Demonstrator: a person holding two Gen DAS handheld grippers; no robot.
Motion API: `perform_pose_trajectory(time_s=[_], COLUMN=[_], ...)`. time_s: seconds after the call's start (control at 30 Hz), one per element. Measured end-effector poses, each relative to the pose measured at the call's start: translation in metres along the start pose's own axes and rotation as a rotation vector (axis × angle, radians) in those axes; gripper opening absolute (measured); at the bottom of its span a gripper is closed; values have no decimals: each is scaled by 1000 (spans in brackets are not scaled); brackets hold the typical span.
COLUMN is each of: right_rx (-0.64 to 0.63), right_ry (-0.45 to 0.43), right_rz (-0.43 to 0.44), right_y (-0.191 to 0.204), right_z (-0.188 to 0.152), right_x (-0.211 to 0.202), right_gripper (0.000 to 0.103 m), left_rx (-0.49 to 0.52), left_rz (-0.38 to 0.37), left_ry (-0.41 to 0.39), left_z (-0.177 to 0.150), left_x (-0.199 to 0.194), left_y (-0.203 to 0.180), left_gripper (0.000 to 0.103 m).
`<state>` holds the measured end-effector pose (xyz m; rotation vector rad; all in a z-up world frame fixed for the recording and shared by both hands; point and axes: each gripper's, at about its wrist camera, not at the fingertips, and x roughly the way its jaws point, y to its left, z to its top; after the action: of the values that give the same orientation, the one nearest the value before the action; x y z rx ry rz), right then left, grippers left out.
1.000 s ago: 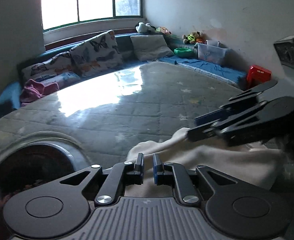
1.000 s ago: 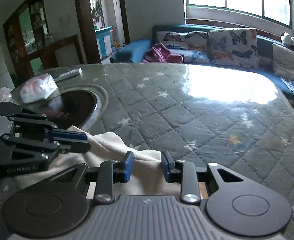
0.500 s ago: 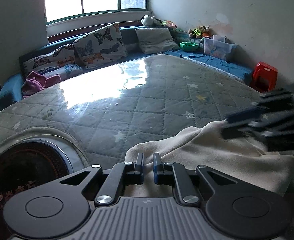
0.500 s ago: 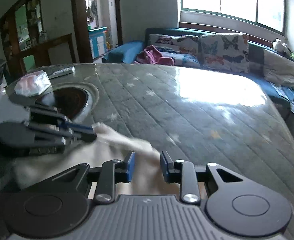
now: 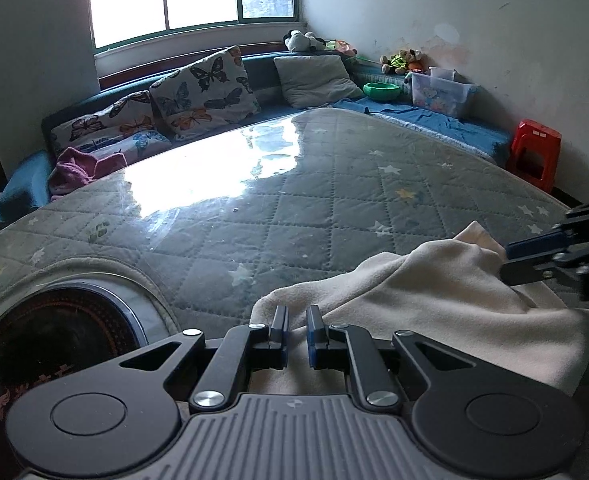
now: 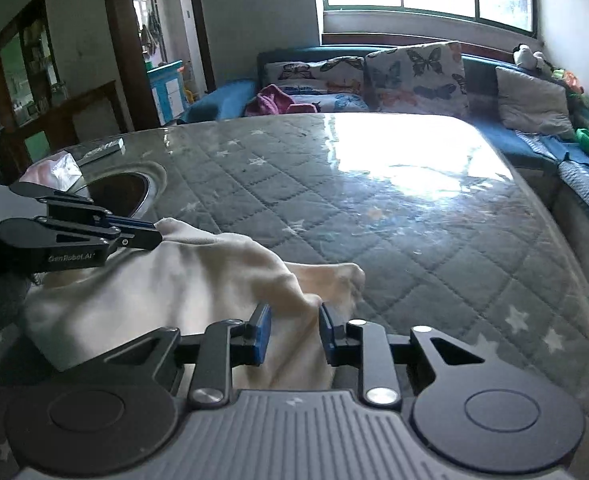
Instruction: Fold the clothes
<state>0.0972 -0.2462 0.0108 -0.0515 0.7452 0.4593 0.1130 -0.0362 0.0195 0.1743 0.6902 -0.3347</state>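
A cream cloth garment [image 5: 434, 292] lies bunched on the near edge of a grey quilted table top [image 5: 334, 208]. My left gripper [image 5: 296, 322] is nearly closed on one corner of the garment; from the right wrist view it [image 6: 150, 236] pinches the cloth's left end. My right gripper [image 6: 292, 320] holds a fold of the garment [image 6: 174, 292] between its blue pads; in the left wrist view it [image 5: 510, 258] grips the right end. The cloth is lifted and stretched between the two grippers.
A round dark burner recess [image 5: 54, 332] is set in the table at the left. A plastic bag [image 6: 52, 172] and a flat remote [image 6: 102, 148] lie beyond it. A sofa with butterfly cushions [image 5: 202, 88], a pink cloth [image 5: 82, 164] and a red stool [image 5: 534, 152] surround the table.
Both grippers have risen and moved apart, pulling the cream garment up and stretching it between them. The right gripper's jaws now hold a raised fold of cloth.
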Motion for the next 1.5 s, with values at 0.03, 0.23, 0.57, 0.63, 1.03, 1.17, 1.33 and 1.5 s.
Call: perform_pose_trajectory(time_s=[0.03, 0.23, 0.57, 0.63, 1.03, 1.17, 1.33, 1.5], right_rx=[5, -46, -60, -58, -28, -55, -119, -135], right_ry=[6, -59, -40, -64, -35, -56, -74, -80], right_rz=[3, -55, -94, -85, -7, -8, 12, 31], right_y=[0, 8, 8, 11, 18, 22, 35, 44], right_z=[0, 4, 2, 6, 27, 26, 11, -9], right_x=[4, -5, 8, 1, 40, 21, -13, -38], right_gripper=[16, 3, 5, 5, 4, 6, 9, 9], left_rx=[-1, 2, 8, 4, -43, -69, -73, -86], left_rz=[0, 1, 16, 18, 45, 51, 2, -44], left_ry=[-1, -7, -17, -20, -26, -80, -138, -137], left_z=[0, -2, -3, -3, -4, -6, -25, -50], left_x=[0, 0, 0, 0, -4, -27, -68, -92], left_y=[0, 1, -2, -2, 10, 15, 13, 7], left_gripper=[12, 12, 13, 15, 38, 38, 32, 28])
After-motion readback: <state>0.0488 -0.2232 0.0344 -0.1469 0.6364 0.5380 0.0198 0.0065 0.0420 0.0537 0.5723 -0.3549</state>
